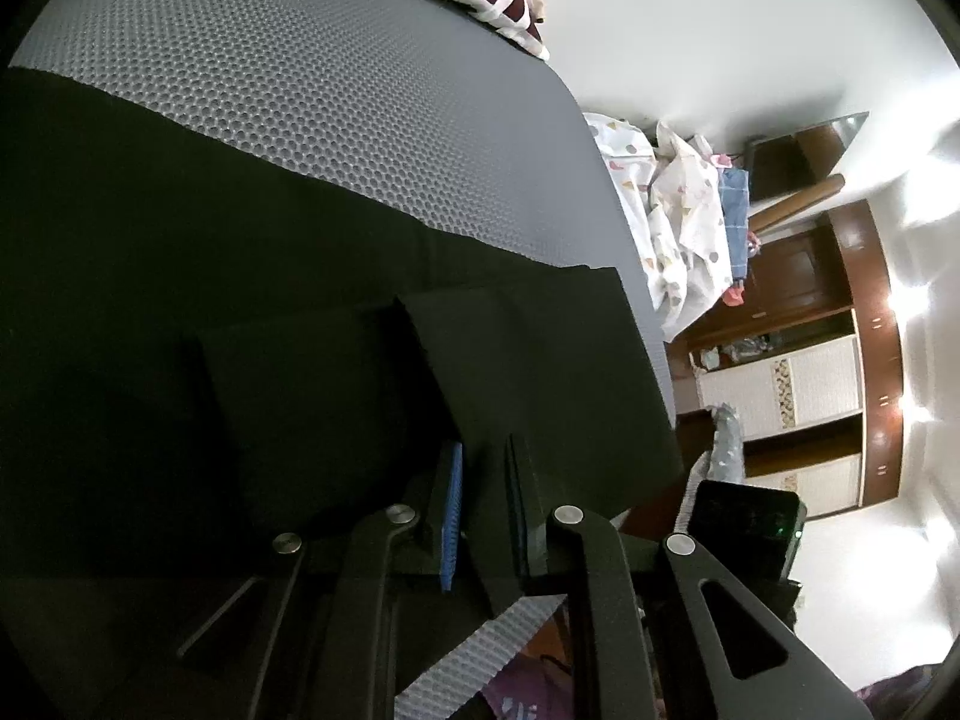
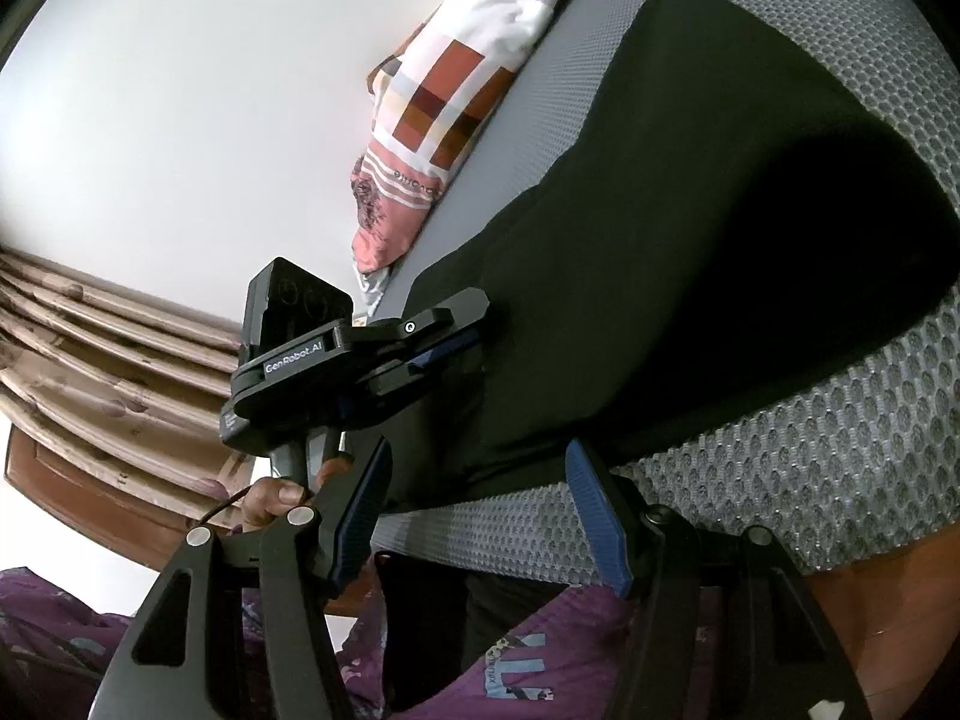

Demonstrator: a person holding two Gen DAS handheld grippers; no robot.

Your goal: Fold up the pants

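We held the black pants point(image 2: 690, 252) on the grey mesh mattress point(image 2: 840, 450), left gripper point(image 1: 486, 510) clenched on their near edge, right gripper point(image 2: 480, 516) released; better to lift evenly.

The pants point(image 2: 690, 276) are matt black cloth lying on a grey honeycomb-mesh mattress point(image 1: 336, 96), beside which sit a printed cloth pillow point(image 2: 456, 78) and glossy brown wood cupboards point(image 1: 840, 276), while the matt black plastic left gripper point(image 1: 480, 510) bears ribbed blue pads point(image 1: 451, 516) and shiny metal rivets.

Grey mesh mat point(image 1: 336, 96), checked pillow point(image 2: 480, 60), wooden wardrobe point(image 1: 840, 360).
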